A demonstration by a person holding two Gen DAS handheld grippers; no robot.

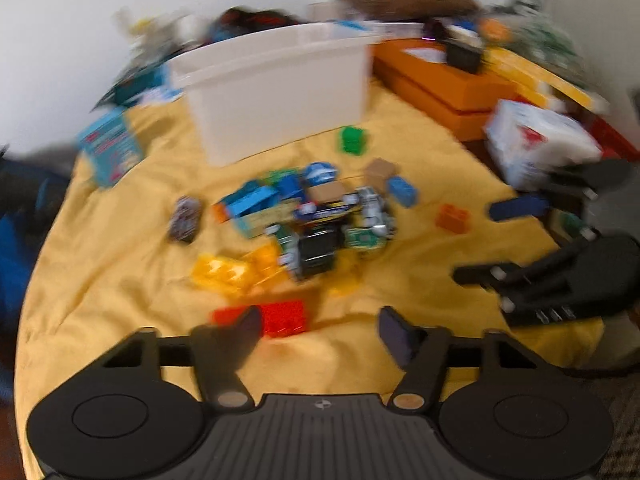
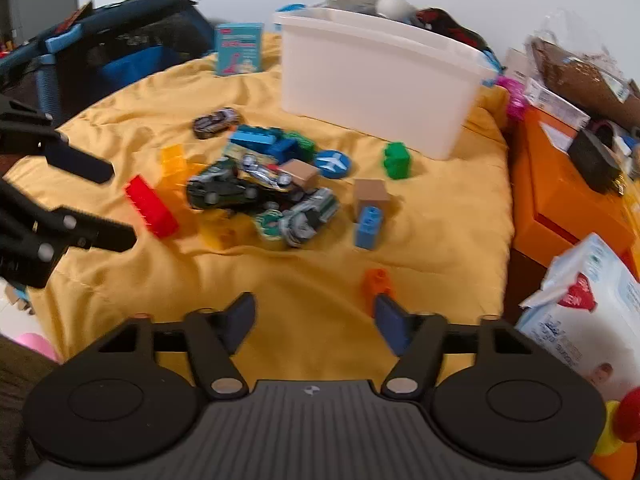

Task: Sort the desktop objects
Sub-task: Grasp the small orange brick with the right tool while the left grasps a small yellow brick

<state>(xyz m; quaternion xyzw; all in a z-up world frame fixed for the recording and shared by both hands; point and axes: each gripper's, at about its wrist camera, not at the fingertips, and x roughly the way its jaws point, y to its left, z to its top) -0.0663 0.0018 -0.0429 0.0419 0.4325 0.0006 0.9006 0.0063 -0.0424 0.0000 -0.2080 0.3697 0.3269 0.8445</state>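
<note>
A pile of toy cars [image 2: 240, 188] and building blocks lies on a yellow cloth [image 2: 328, 264]. Behind it stands a white plastic bin [image 2: 376, 84] [image 1: 280, 92]. My left gripper [image 1: 318, 330] hovers open just short of a red block [image 1: 280, 316]; nothing is between its fingers. My right gripper [image 2: 314, 320] is open too, with a small orange block [image 2: 377, 280] just beyond its right fingertip. In the left wrist view the right gripper [image 1: 476, 238] appears at the right, and the left gripper [image 2: 120, 204] shows at the left of the right wrist view. Both views are motion-blurred.
Loose pieces lie around the pile: a green block [image 2: 396, 160], a blue block [image 2: 369, 226], a brown cube [image 2: 370, 196], a round blue airplane disc [image 2: 333, 163]. An orange box [image 2: 560, 188], a white packet [image 2: 592, 304], a teal card box [image 2: 239, 49] and a dark blue bag [image 2: 120, 44] ring the cloth.
</note>
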